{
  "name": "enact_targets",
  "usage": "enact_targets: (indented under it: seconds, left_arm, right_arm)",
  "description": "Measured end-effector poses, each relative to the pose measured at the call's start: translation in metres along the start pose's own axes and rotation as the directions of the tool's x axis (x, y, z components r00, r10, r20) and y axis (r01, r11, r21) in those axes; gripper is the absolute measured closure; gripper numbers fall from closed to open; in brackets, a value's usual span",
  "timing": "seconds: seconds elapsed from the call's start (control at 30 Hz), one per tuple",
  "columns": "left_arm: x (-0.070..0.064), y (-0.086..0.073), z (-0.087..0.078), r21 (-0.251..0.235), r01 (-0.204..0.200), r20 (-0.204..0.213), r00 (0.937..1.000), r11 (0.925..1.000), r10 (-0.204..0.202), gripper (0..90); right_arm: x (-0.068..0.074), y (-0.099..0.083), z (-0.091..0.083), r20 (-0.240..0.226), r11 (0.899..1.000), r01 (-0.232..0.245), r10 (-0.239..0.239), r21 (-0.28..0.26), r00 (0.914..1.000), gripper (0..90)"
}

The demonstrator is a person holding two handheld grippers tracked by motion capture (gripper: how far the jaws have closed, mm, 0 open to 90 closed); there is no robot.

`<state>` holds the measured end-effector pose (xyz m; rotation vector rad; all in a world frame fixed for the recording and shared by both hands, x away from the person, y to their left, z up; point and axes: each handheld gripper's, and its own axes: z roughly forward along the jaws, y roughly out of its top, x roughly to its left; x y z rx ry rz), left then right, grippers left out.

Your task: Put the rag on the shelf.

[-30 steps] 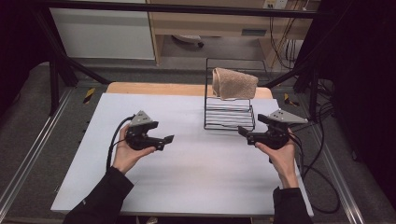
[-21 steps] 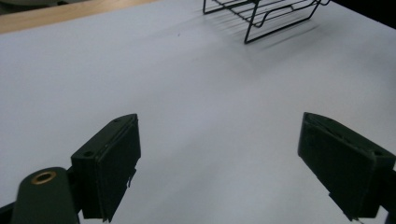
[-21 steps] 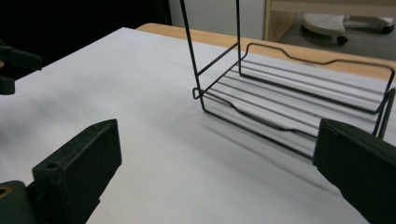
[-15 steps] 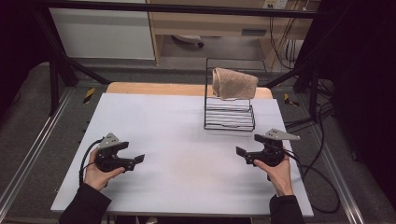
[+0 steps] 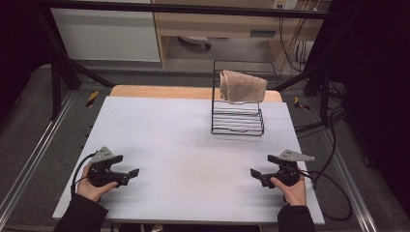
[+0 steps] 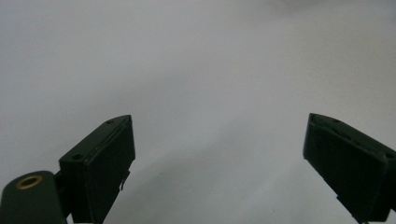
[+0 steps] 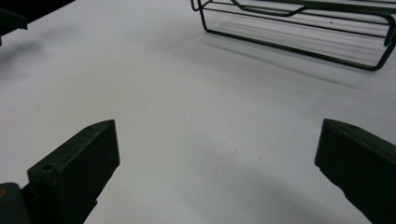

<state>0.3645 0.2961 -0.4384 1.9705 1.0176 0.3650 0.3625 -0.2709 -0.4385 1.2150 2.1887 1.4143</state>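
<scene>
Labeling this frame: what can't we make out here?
- Towel underside and how it hangs: high view, hidden by its own fold.
- Rack: right gripper view, top edge crops it.
- Left hand-held gripper jaw bases: left gripper view, bottom edge crops them.

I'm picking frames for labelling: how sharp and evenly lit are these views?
High view: fairly sharp, table brightly lit, surroundings dark. Left gripper view: soft, with a gentle shadow across the table. Right gripper view: wire rack crisp and casting line shadows; near jaws slightly blurred.

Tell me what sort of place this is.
Probably a lab recording station: a white table inside a black metal frame, loose black cables trailing on grey floor, and a black wire rack holding a beige towel.
</scene>
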Motion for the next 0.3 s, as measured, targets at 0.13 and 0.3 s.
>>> enact_targets:
  seconds: [0.13, 0.3]
  left_arm:
    - [0.0015, -0.003, -0.0009, 0.003, 0.003, -0.007, 1.0, 1.0, -0.003, 7.3]
    - [0.0023, -0.0046, -0.0021, 0.004, 0.004, -0.014, 0.9999, 1.0, -0.004, 6.8]
  right_arm:
    - [0.0018, -0.0042, 0.0027, 0.004, 0.999, 0.015, -0.015, 0.031, 0.9999, 0.4]
    - [0.0022, -0.0059, 0.0036, 0.007, 0.999, 0.026, -0.026, 0.039, 0.9996, 0.4]
